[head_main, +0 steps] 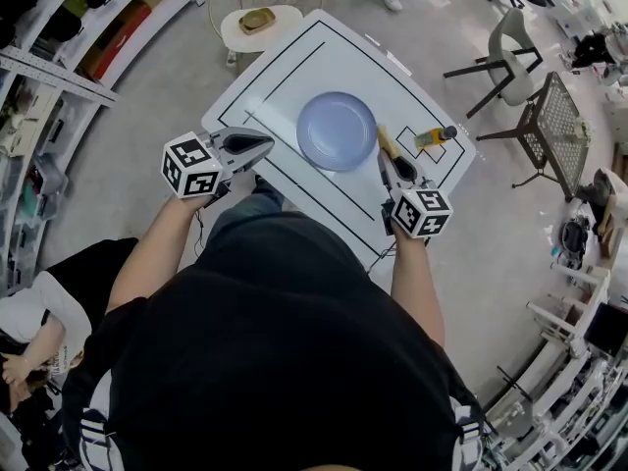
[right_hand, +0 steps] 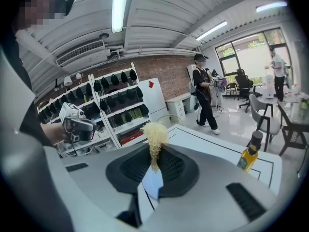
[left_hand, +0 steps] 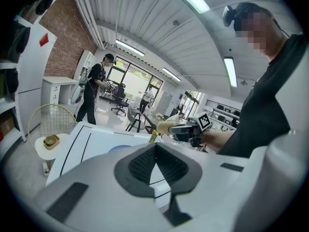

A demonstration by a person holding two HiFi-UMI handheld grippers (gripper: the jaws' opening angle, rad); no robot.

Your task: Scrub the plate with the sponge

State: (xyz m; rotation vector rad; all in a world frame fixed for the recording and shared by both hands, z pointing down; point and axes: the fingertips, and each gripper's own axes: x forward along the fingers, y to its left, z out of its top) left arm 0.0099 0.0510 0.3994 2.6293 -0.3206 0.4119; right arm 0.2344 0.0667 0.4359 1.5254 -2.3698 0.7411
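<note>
White tabletop point(head_main: 294, 62) marked with black lines fills the middle of the head view, and a pale blue plate point(head_main: 337, 130) lies flat at its centre. We hold the left gripper point(head_main: 267, 143) near the plate's left side, apart from it. The right gripper point(head_main: 390, 161) sits at the plate's right side, with a yellow sponge point(head_main: 384, 139) poking from its tip just beside the rim. We cannot tell whether the sponge touches the plate. A bottle of yellow liquid point(head_main: 435, 137) stands to the right of the sponge. A small round side table point(head_main: 280, 18) beyond the tabletop carries a yellowish bowl point(head_main: 257, 20).

From the left gripper view, its two dark pads meet along a single line with nothing between them. Past them we see a sliver of the plate, and the right gripper with the sponge off to the right.

From the right gripper view, the jaws are pressed onto the lower part of the fibrous sponge, whose frayed top stands above the pads. A patch of the plate shows through the gap below. The bottle is upright at the right, with a dark cap.
</note>
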